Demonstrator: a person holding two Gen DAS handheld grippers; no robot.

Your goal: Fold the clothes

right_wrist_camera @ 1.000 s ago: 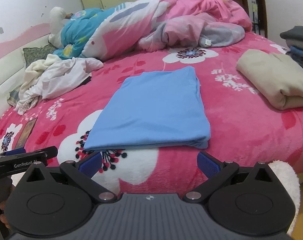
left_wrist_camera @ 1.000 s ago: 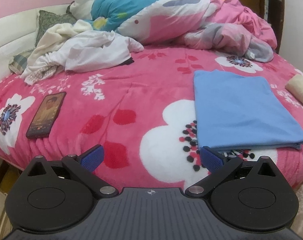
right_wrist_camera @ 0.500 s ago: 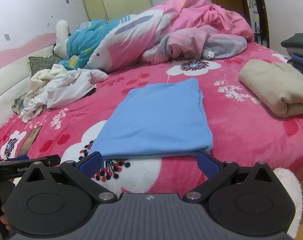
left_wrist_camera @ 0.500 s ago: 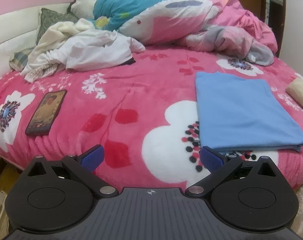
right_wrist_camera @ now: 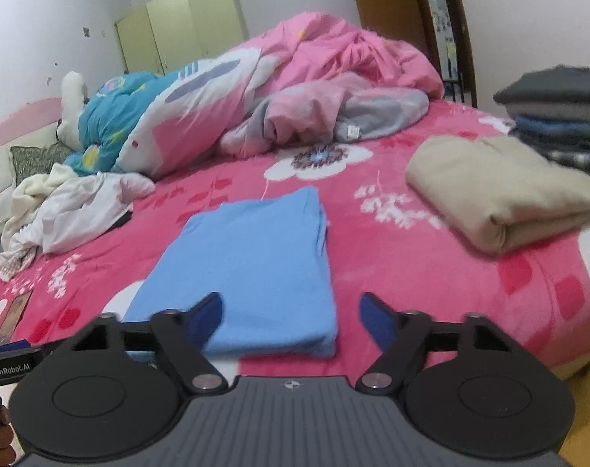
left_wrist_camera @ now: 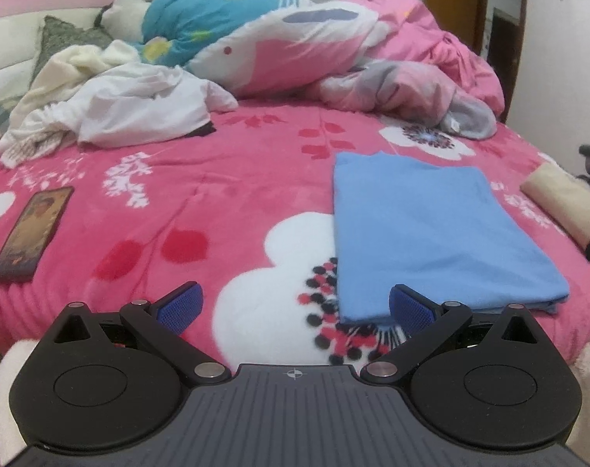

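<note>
Hovering agape, right tongs point(right_wrist_camera: 291, 317) face folded blue shirt point(right_wrist_camera: 252, 268).

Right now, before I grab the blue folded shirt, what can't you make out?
- Blue folded shirt: near edge hidden behind the right claw, right wrist view.
- Dark folded clothes stack: cut off by the frame edge.
- Black phone screen: too small to read, left wrist view.

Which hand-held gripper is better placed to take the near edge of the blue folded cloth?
Probably the right hand-held gripper: it is open and the blue cloth edge lies between its fingers. The left hand-held gripper is open mostly over bare blanket.
</note>
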